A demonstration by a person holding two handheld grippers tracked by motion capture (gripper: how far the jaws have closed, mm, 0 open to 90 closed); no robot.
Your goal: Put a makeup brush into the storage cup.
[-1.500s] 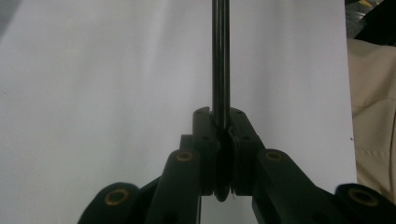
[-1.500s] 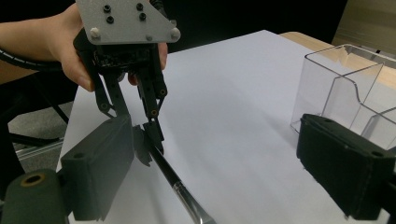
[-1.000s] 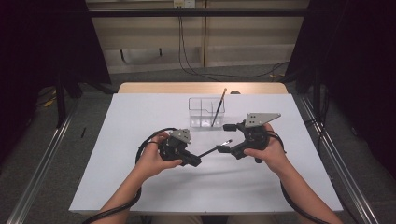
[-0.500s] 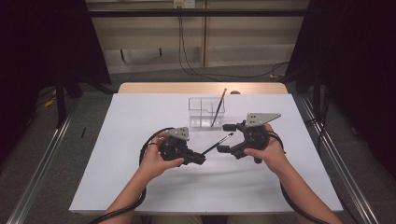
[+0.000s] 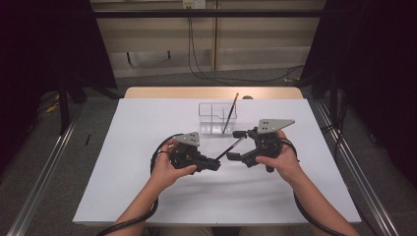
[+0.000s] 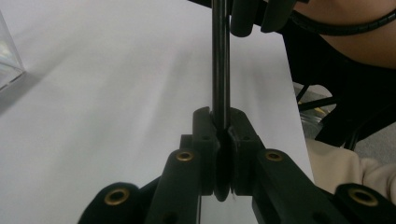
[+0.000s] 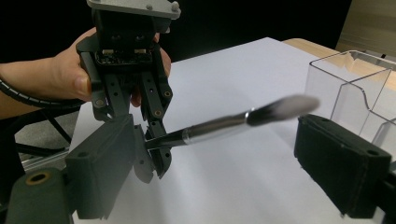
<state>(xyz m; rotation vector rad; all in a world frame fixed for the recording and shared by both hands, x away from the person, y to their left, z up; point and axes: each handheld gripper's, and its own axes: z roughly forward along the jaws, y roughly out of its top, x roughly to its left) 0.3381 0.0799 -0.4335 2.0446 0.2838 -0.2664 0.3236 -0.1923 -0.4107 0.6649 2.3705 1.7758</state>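
Between the two tools, above the white surface (image 5: 123, 162), a handover under way: left tool (image 5: 215, 165) clamped tight on the handle end of a slim makeup brush (image 5: 231, 148), jaws nearly touching around the dark shaft; right tool (image 5: 235, 146) spread wide, one jaw on either side of the brush's bristle end, pads not pressing on it. Brush slanting up from the left tool's tip toward the right tool, bristles between the open jaws, off the surface. Just beyond both tools, a clear compartmented organizer (image 5: 211, 118) with a second brush (image 5: 229, 113) leaning inside. Next, most likely: close the right tool on the ferrule or shaft rather than the soft bristles, then loosen the left and carry the brush to the organizer. No brand, label or readable writing on brush, organizer or tools.
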